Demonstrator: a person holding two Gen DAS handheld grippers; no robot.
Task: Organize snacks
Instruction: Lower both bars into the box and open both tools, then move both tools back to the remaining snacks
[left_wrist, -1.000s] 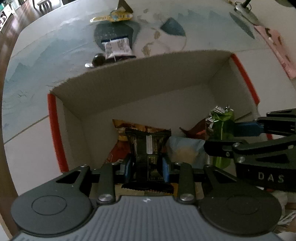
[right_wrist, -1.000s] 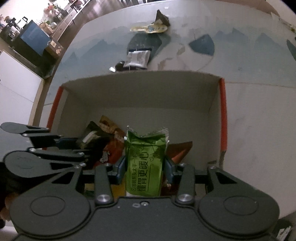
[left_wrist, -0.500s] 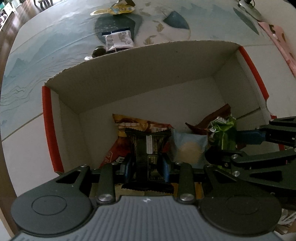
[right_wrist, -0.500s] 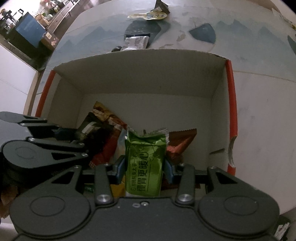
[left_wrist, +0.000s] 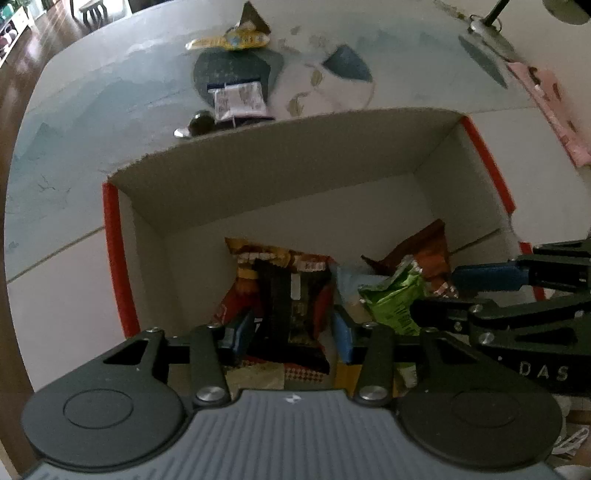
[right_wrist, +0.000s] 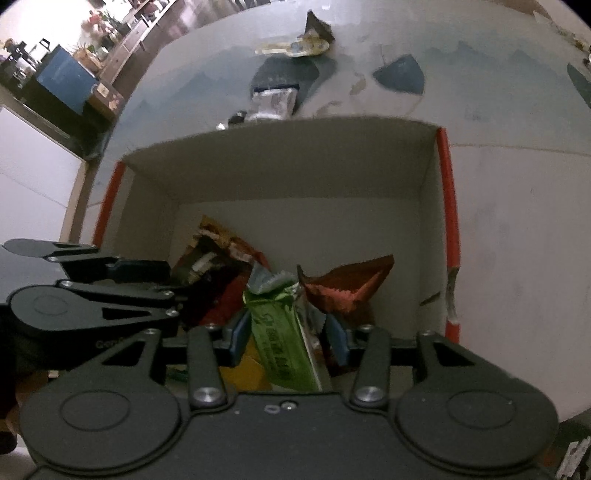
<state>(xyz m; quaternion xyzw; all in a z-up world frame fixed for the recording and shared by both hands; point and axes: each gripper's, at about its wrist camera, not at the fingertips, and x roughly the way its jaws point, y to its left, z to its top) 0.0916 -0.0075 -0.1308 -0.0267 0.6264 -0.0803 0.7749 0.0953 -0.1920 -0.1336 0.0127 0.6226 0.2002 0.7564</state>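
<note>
Over the red-edged cardboard box (left_wrist: 484, 158), the left hand-held gripper (left_wrist: 291, 328) is opening around a black foil snack packet (left_wrist: 284, 306), while the right hand-held gripper (right_wrist: 286, 338) is opening around a tilted green foil snack packet (right_wrist: 277, 332) among other wrappers.

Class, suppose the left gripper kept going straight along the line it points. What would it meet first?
The left gripper, its jaws opening, would most likely press into the black packet between its fingers, which lies on the snack pile in the box. Depth is hard to judge.
</note>
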